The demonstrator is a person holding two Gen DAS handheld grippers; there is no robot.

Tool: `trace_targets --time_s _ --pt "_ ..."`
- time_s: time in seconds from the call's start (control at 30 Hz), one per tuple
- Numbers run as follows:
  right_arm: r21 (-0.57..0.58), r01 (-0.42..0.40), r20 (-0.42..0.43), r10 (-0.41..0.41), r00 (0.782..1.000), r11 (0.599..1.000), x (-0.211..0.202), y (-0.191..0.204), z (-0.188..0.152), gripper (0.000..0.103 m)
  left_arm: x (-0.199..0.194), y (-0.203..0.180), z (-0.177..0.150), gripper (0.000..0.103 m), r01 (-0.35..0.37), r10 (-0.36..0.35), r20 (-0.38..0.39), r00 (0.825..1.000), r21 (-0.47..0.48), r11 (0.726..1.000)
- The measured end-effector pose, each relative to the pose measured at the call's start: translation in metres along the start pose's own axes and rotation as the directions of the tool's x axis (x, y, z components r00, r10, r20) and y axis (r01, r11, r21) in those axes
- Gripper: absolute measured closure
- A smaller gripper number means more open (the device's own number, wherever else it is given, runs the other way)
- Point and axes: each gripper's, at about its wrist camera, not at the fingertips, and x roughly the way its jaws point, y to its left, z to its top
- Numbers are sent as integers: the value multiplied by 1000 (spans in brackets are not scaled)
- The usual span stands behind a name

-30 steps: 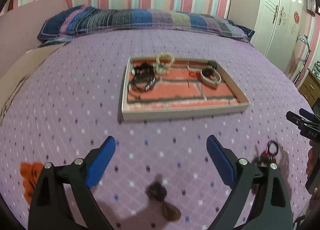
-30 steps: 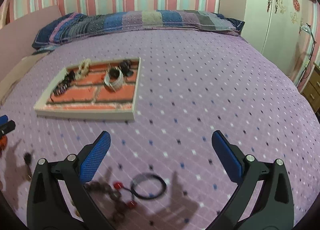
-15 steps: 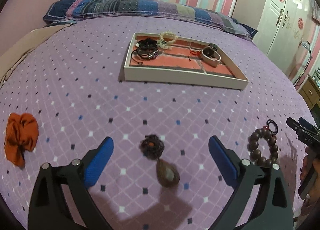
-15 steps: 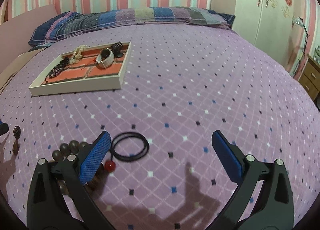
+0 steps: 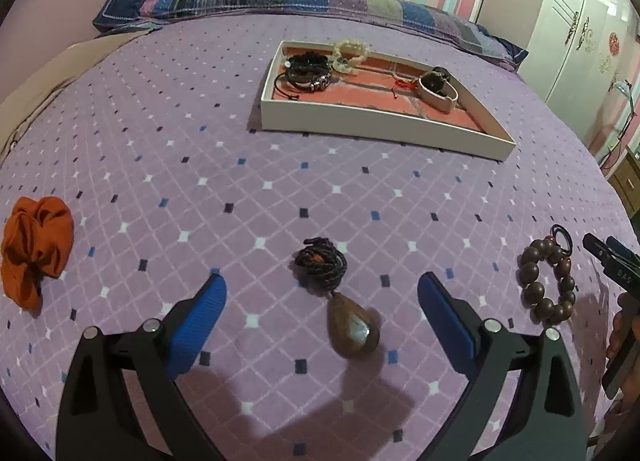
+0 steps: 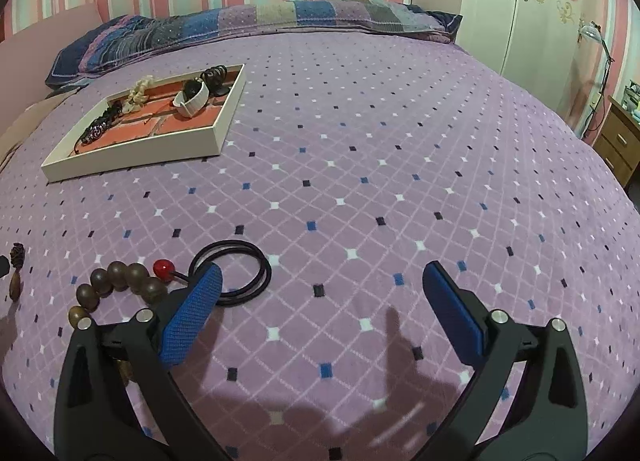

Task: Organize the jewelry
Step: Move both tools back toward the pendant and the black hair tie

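Grippers first: our left gripper (image 5: 322,293) is spread wide with nothing in it, and our right gripper (image 6: 322,285) is just as wide and just as empty. Right between the left one's blue pads sits the teardrop-shaped brown wooden pendant on its bunched dark cord (image 5: 352,327), long axis running near to far, fat end toward us and the cord heaped just beyond it. So we'd say the left side is the nearer one for that piece, basically lined up already, only a drop down needed. Off to the right lies the dark brown wooden bead bracelet (image 5: 546,285), and in the right wrist view it's at the left pad, with a thin black loop of cord (image 6: 232,273) half under that pad. Far left is a crumpled orange cloth scrunchie (image 5: 36,245). Farthest off on the purple patterned bedspread (image 6: 400,181) sits the white-walled tray with an orange lining (image 5: 384,129), a few pieces already inside.
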Motion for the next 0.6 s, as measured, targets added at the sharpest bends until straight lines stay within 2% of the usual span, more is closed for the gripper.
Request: trace_targets --time_s 0.23,0.3,0.4,0.6 --pt "-22 -13 -36 12 999 1000 15 7 2 20 12 -1 2 11 -20 20 -12 1000 8 1000" --pt "-35 -7 -44 6 999 999 18 10 1 24 14 -5 1 22 -27 28 -12 1000 26 999" --pt "-47 -8 -61 5 998 999 25 13 -1 30 18 -7 2 31 -30 31 -17 999 38 999" --pt "-34 -38 -90 34 995 999 33 15 0 46 22 -5 6 39 -26 27 -18 999 35 999"
